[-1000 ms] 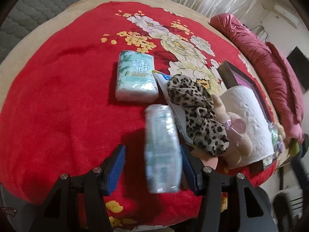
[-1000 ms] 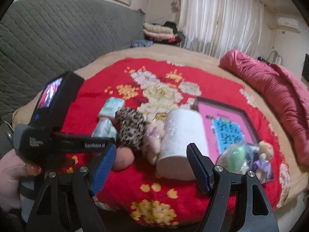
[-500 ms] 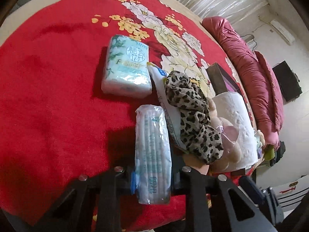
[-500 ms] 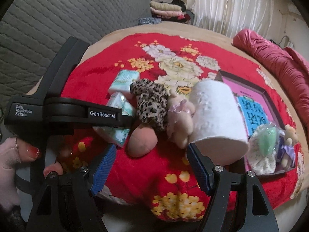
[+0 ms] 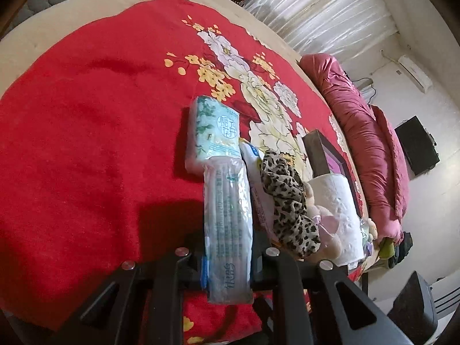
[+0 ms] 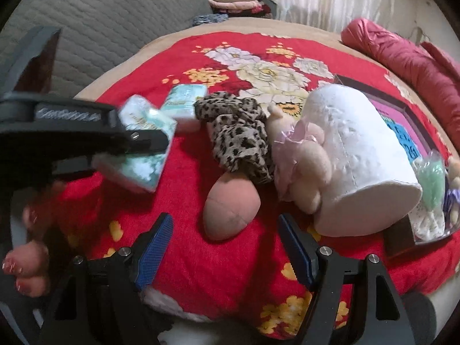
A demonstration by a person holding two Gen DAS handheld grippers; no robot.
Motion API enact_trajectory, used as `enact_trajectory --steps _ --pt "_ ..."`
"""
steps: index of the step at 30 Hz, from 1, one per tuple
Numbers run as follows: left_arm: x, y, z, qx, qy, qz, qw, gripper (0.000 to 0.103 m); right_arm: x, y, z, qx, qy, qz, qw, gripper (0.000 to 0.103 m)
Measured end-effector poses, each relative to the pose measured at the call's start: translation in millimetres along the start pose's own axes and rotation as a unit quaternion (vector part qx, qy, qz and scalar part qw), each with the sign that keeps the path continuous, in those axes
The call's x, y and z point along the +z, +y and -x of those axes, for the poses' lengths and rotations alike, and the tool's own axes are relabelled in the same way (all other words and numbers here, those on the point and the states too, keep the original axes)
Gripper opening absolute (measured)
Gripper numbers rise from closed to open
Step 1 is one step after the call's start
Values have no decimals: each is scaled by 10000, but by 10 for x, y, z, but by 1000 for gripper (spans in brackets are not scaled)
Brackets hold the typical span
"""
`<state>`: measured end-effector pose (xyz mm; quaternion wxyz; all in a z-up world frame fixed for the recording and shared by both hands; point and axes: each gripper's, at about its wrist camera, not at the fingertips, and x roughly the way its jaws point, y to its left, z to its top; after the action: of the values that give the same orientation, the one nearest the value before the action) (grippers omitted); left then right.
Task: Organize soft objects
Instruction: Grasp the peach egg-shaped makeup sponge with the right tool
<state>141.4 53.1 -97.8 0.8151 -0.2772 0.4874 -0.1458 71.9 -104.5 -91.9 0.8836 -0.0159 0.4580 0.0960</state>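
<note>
Plastic-wrapped tissue pack (image 5: 227,227), clamped between left fingers (image 5: 260,267)

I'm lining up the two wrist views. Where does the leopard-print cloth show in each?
Left wrist: leopard-print cloth right of centre, beside the held tissue pack.
Right wrist: upper centre, against the plush toy.
Shared landmark: the white paper roll, just right of it.
</note>
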Motion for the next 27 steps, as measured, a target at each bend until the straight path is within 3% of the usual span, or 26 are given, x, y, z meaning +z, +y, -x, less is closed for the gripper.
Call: enact_trajectory --steps 4,7,11,27 --pt "-4 -29 -9 -3 -3 -55 10000 19 80 -58 -128 -117 22 -241 9996 75" --pt "-21 -65 -8 27 -7 -172 9998 19 95 -139 -236 -29 171 -443 9989 56" --pt "-23 -103 -17 178 -51 -317 9993 19 110 -159 -237 183 94 -353 9992 42" --pt "-97 -180 49 374 -222 -593 9973 19 58 -136 161 383 -267 107 9989 41"
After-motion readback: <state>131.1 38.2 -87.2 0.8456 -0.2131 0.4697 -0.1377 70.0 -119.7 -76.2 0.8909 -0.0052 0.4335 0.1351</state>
